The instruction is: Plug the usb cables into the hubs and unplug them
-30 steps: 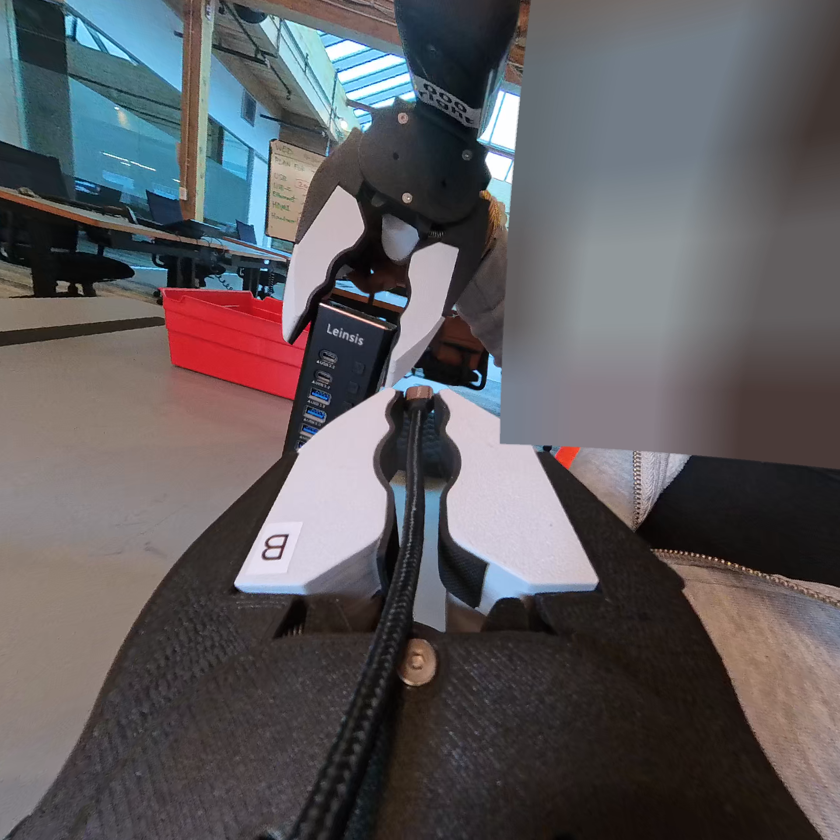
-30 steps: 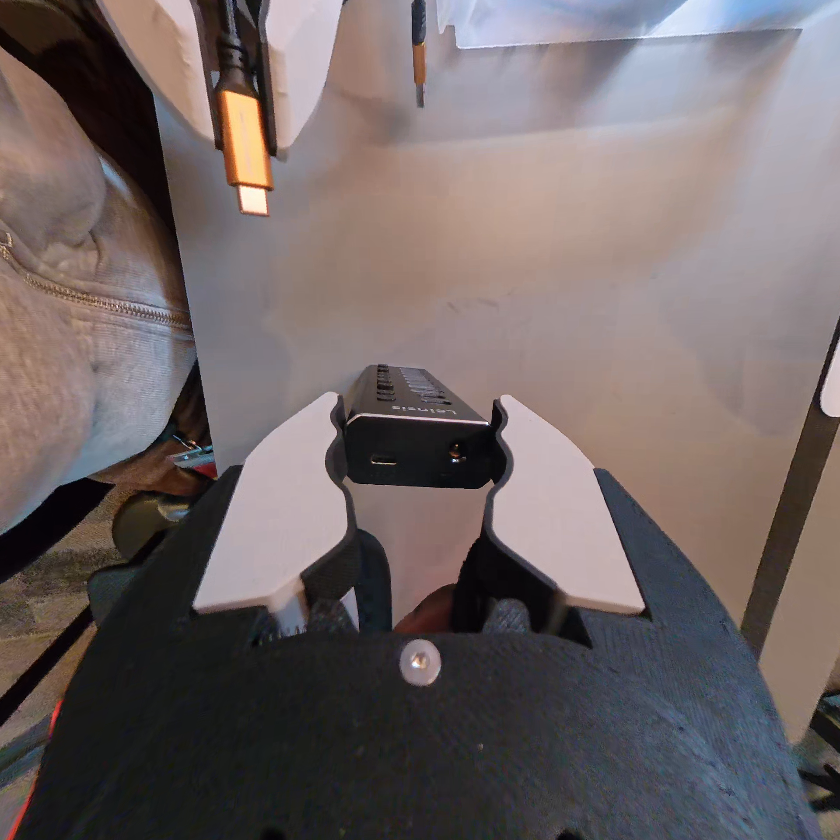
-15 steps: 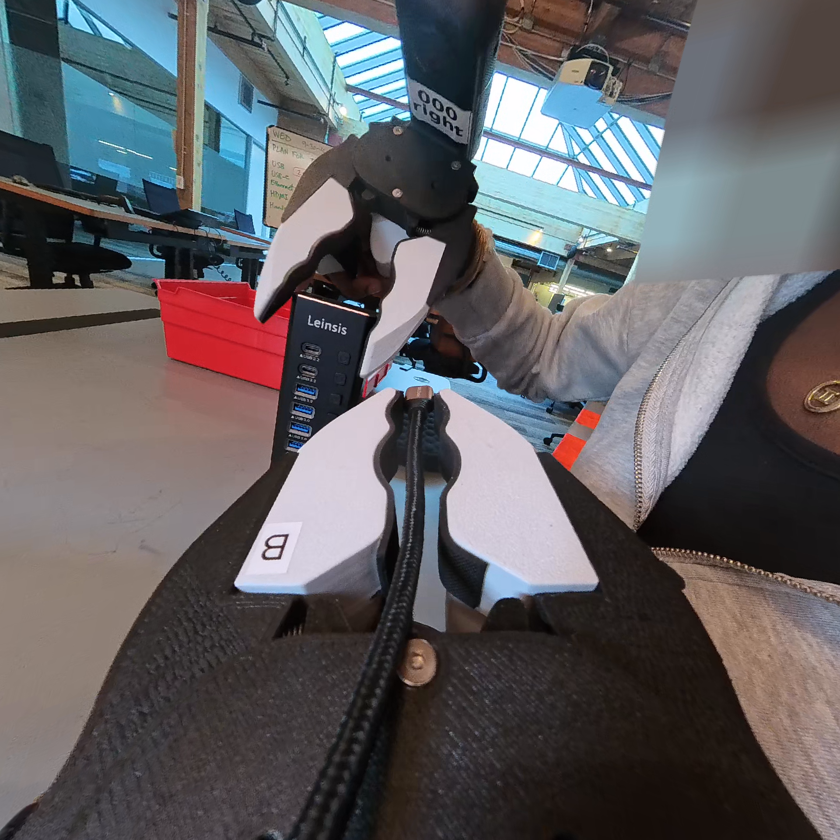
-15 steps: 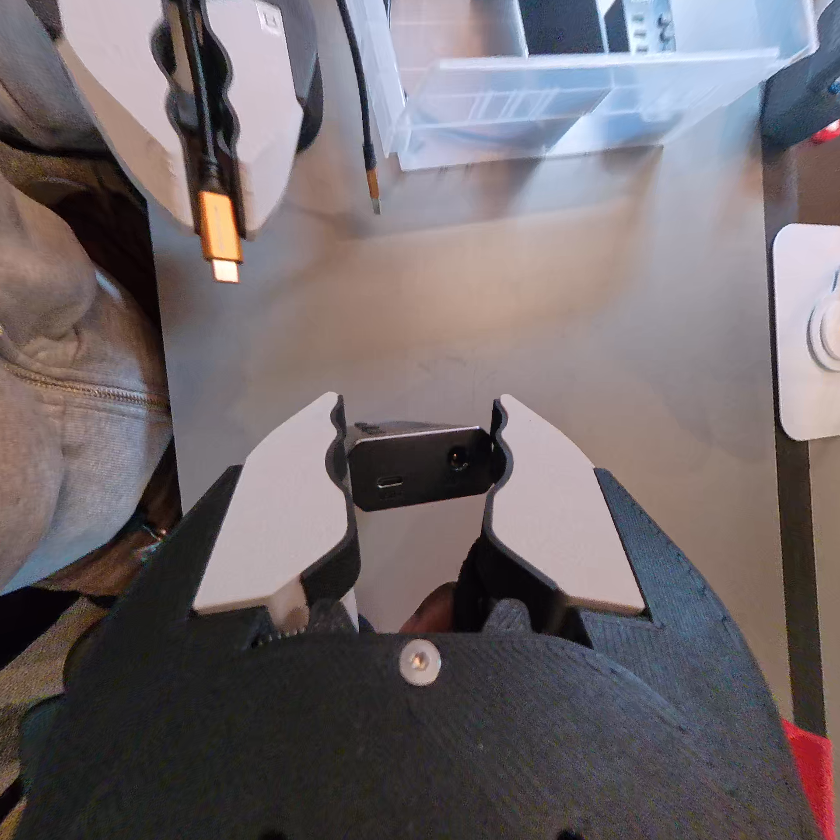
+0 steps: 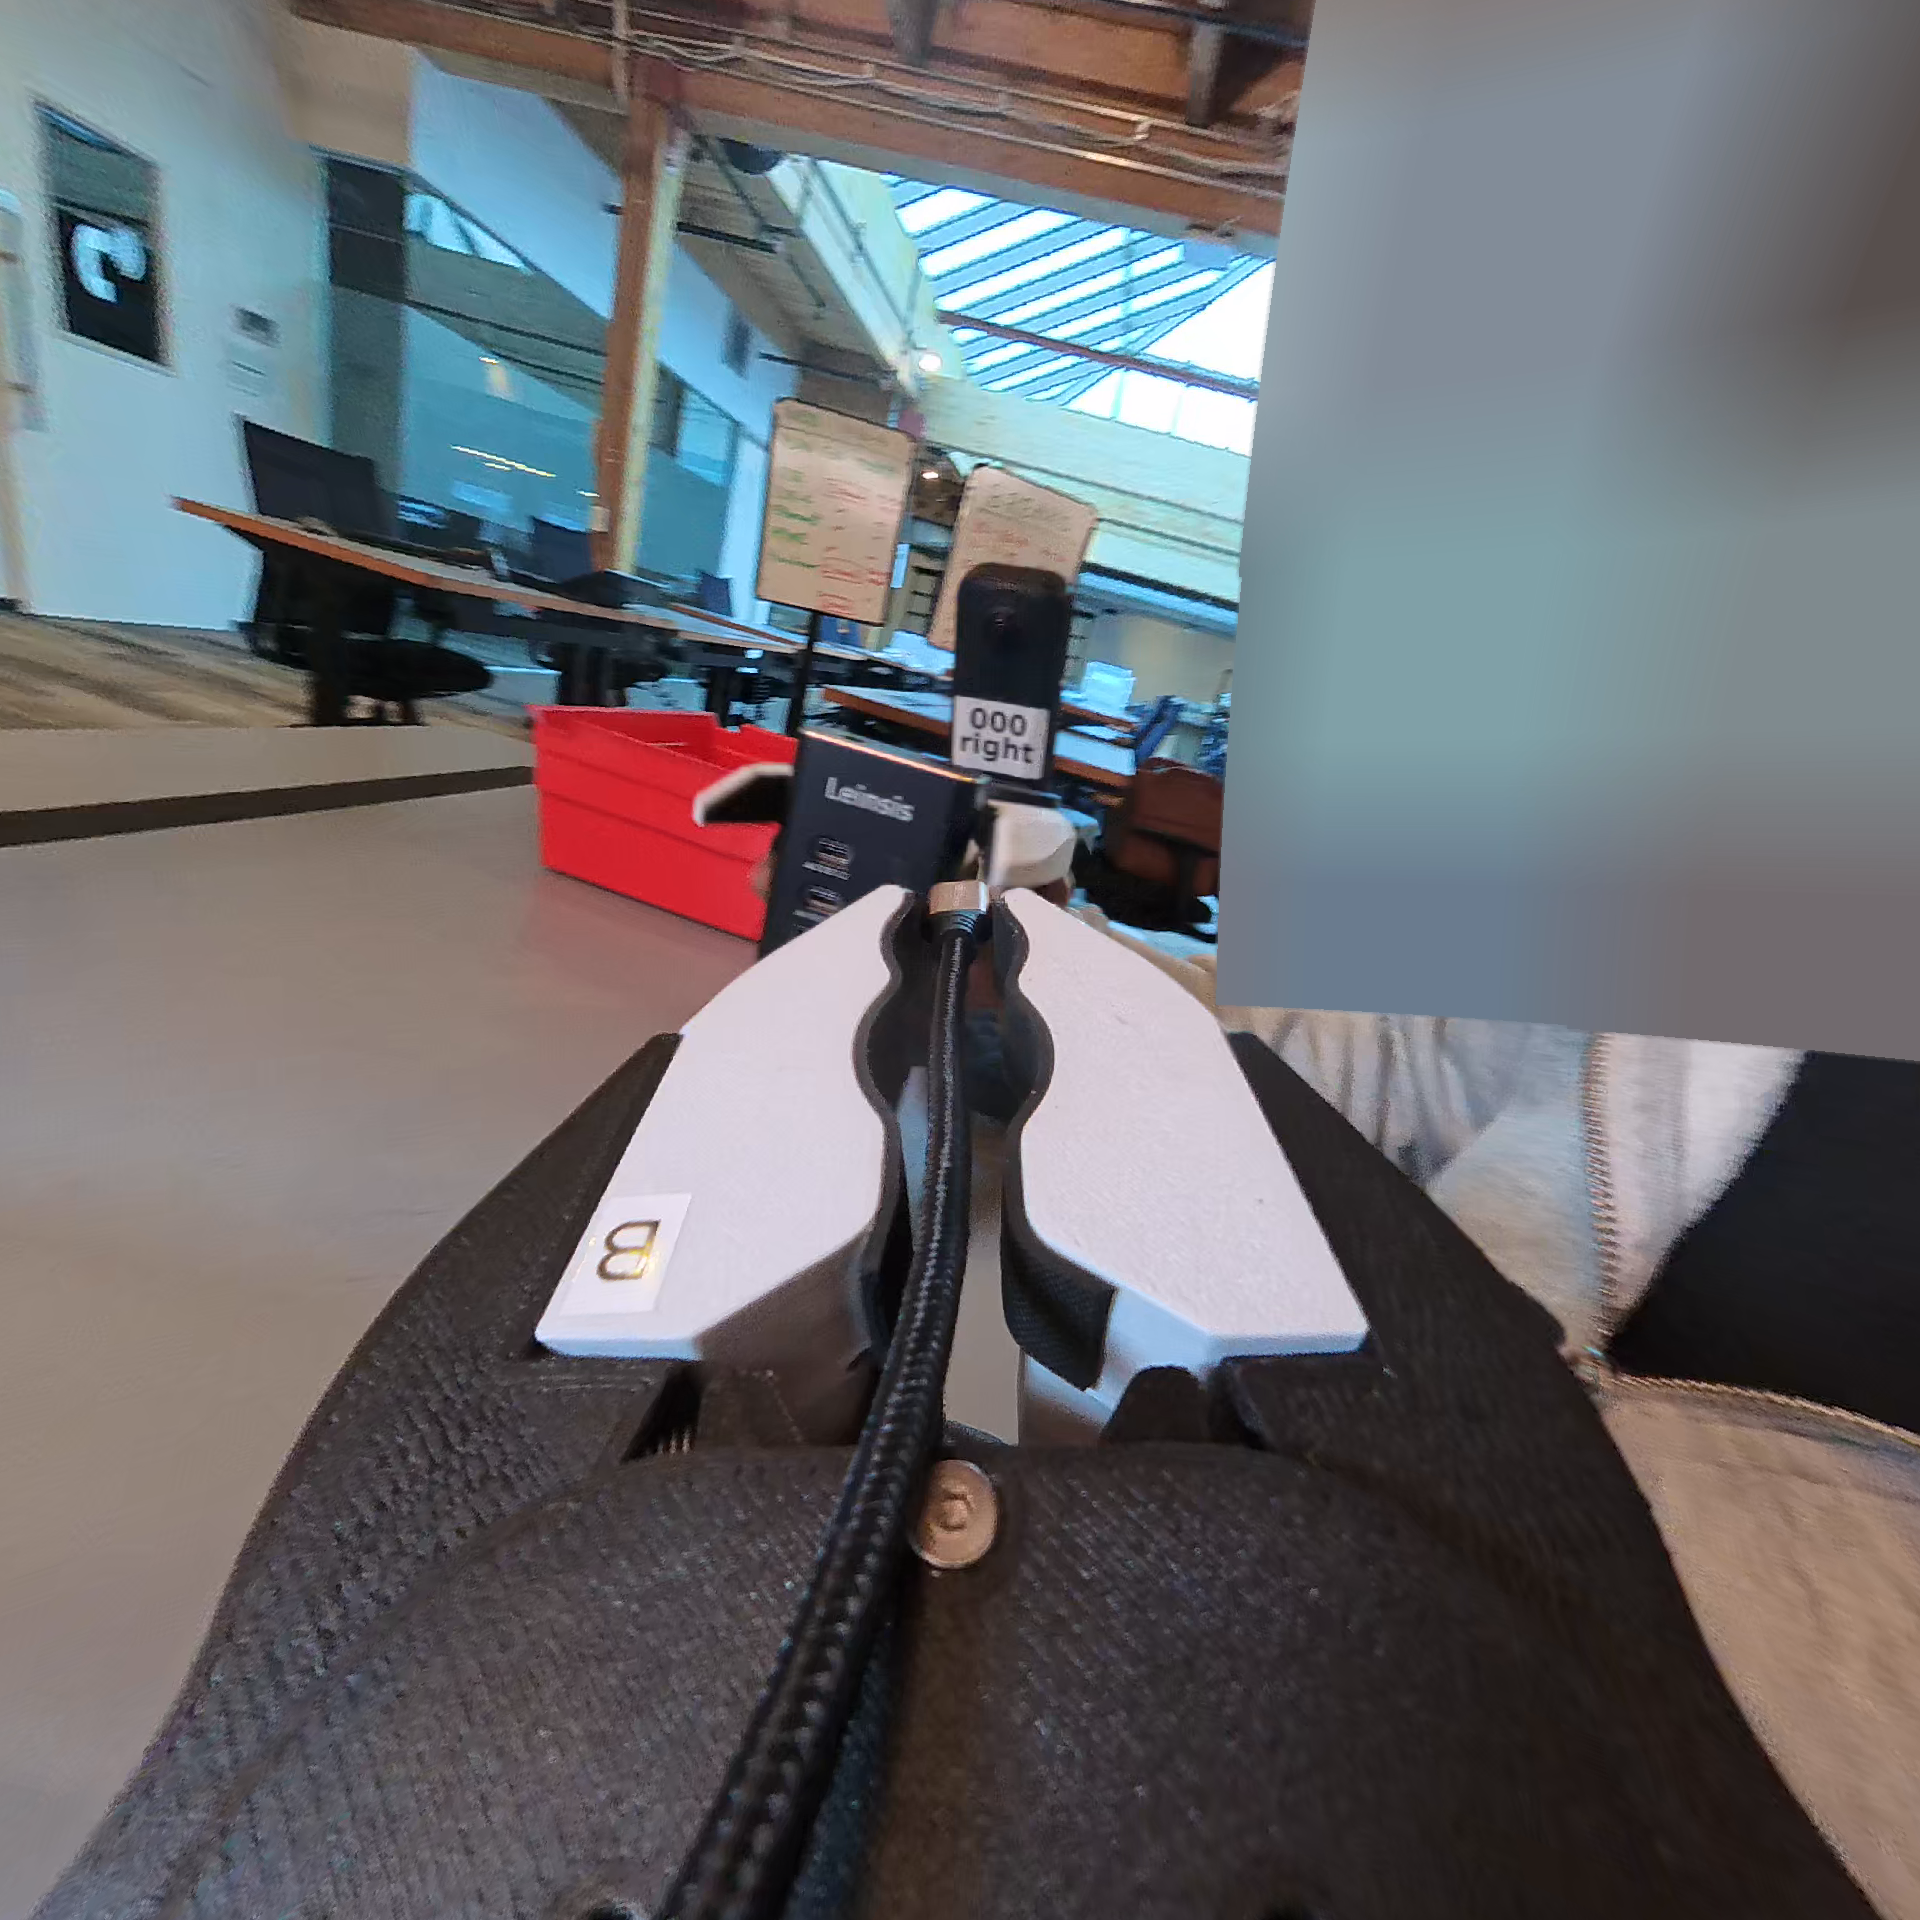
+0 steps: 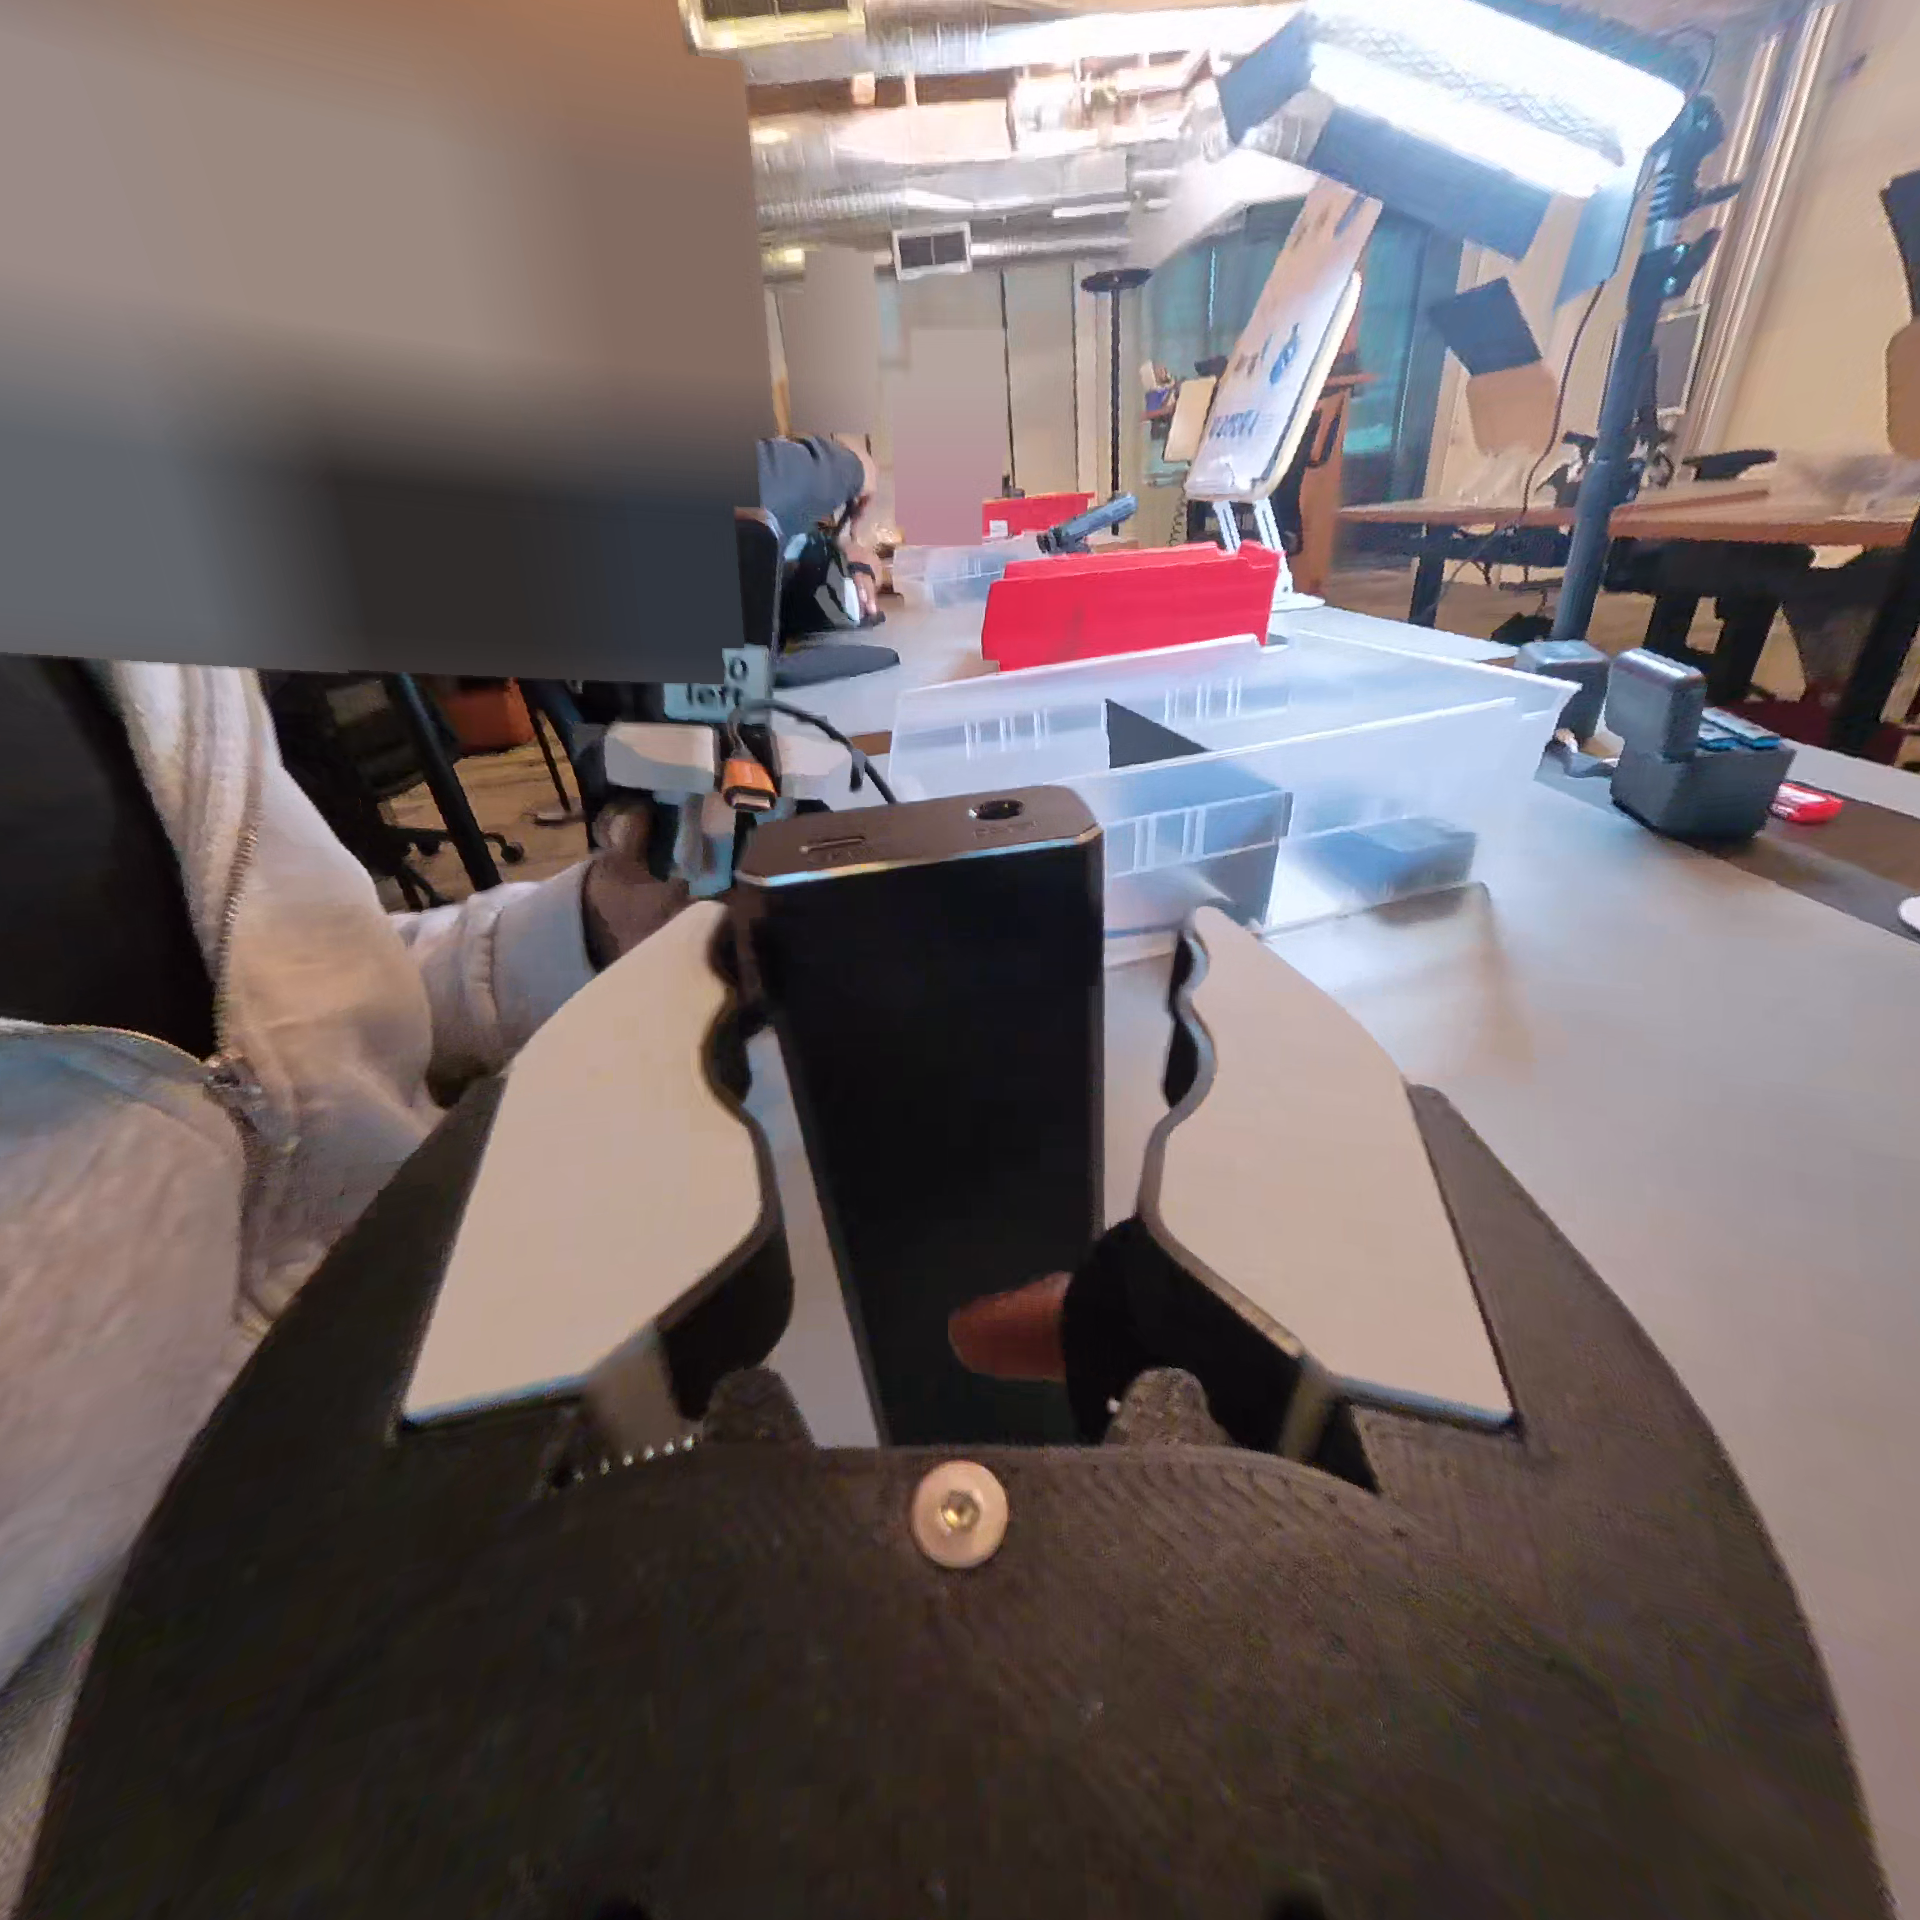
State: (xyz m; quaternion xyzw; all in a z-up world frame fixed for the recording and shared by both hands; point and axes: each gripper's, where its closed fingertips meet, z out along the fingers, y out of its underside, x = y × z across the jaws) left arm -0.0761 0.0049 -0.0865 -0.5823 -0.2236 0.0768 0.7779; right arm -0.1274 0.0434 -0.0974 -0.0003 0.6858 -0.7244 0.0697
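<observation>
A black USB hub (image 6: 935, 1039) stands upright on the grey table (image 6: 1558, 1091), its port side turned away from the right wrist view. My right gripper (image 6: 956, 930) is open around it: the left finger touches the hub and a gap shows at the right finger. My left gripper (image 5: 956, 914) is shut on a black braided USB cable (image 5: 925, 1195). Its orange plug (image 6: 750, 798) points at the hub's port face (image 5: 873, 831) from close by. In the left wrist view, the right gripper (image 5: 883, 810) shows behind the hub.
A clear plastic bin (image 6: 1195, 748) with dark items sits just beyond the hub. A red bin (image 5: 644, 821) stands at the back of the table. A grey charger block (image 6: 1683, 758) is at the far right. The person's grey hoodie (image 6: 156, 1143) is close on the left. The grippers' ends are close to 8 centimetres from one another.
The right gripper has swung from pointing down to level, bringing the hub down to stand on the table, and its jaws have widened. The left gripper still holds the cable.
</observation>
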